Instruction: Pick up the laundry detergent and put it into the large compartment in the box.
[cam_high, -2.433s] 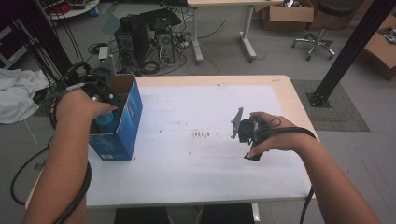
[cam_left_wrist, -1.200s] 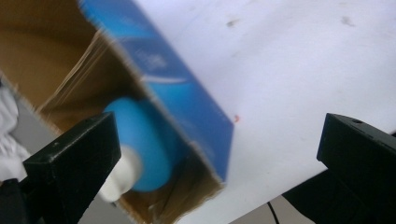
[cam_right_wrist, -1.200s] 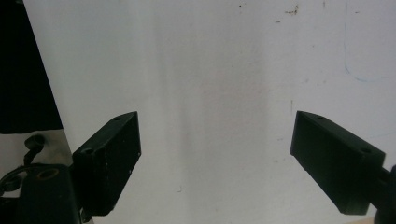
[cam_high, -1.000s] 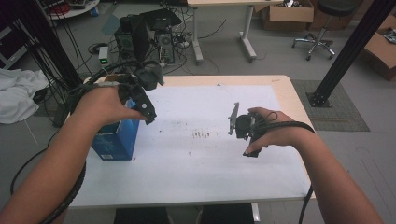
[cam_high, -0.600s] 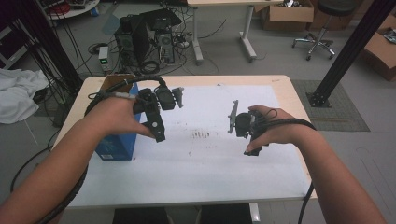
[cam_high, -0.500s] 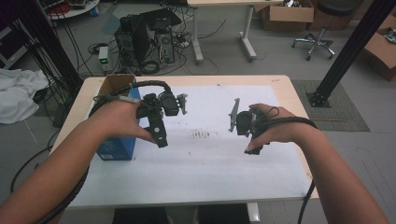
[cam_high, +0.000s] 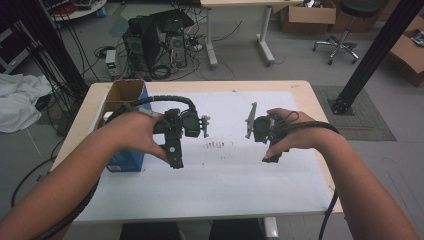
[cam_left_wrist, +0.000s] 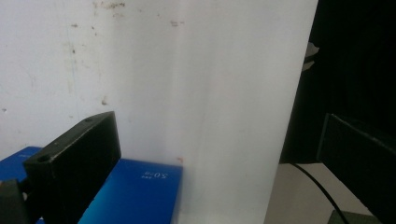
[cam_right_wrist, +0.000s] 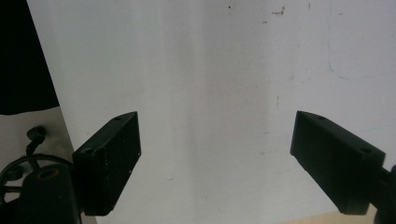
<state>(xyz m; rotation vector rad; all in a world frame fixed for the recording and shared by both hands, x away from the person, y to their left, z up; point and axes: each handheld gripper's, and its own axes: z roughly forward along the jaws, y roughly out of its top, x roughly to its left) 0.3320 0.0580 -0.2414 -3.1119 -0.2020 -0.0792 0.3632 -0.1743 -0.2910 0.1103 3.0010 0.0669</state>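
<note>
Since a moment ago the left tool (cam_high: 176, 131) has swung out of the blue box (cam_high: 125, 159) at the tabletop's (cam_high: 225, 190) left edge toward the middle, jaws spread and empty, facing the equally released right tool (cam_high: 260, 131).
</note>
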